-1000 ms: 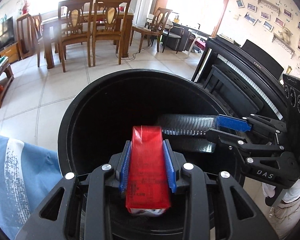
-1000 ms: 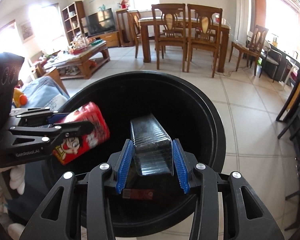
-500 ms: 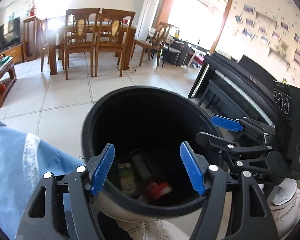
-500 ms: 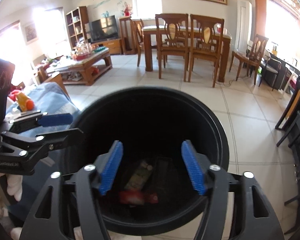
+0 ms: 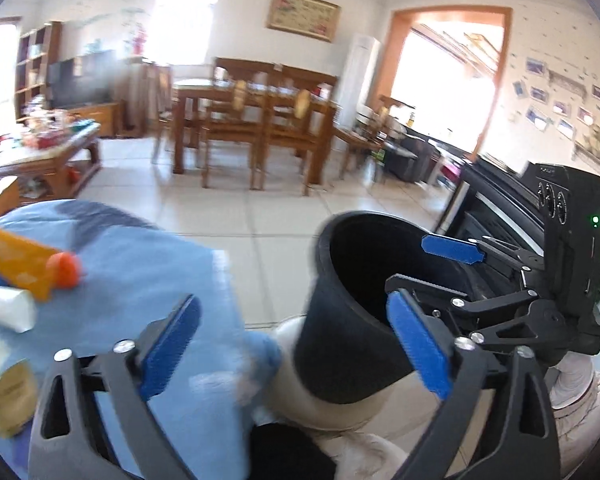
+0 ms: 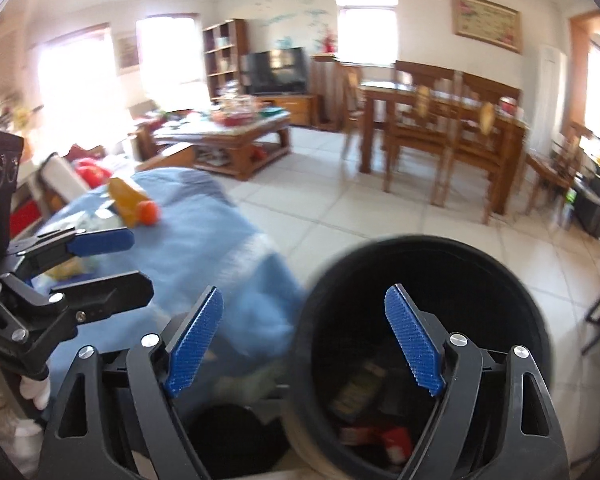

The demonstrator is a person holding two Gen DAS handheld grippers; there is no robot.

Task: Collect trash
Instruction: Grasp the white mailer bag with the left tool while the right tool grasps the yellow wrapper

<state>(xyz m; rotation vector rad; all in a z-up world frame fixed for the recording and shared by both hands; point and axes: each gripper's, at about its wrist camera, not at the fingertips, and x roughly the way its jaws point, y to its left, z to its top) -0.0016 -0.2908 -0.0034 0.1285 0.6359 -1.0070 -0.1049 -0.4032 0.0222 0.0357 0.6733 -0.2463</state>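
**Both sets of fingers spreading, nothing held; trash lying in the bin**

On the far left, a blue cloth (image 5: 148, 264) is covering a surface beside me. An orange bottle (image 5: 24, 264) with an orange cap is lying on it, with a white container (image 5: 12, 310) just beside it and a yellowish wrapper (image 5: 8, 400) nearer to me. My left gripper (image 5: 296, 354) is hanging over the cloth's edge, its blue fingers (image 5: 172, 344) opening wide with nothing between them. To its right, the black trash bin (image 5: 340, 352) is standing on the tiled floor (image 5: 260, 216). My right gripper (image 6: 308, 340) is hovering above the bin's rim, fingers also opening and gripping nothing. Inside the bin, red packaging (image 6: 384, 438) and a dark wrapper (image 6: 356, 392) are lying at the bottom; finer detail is blurred.
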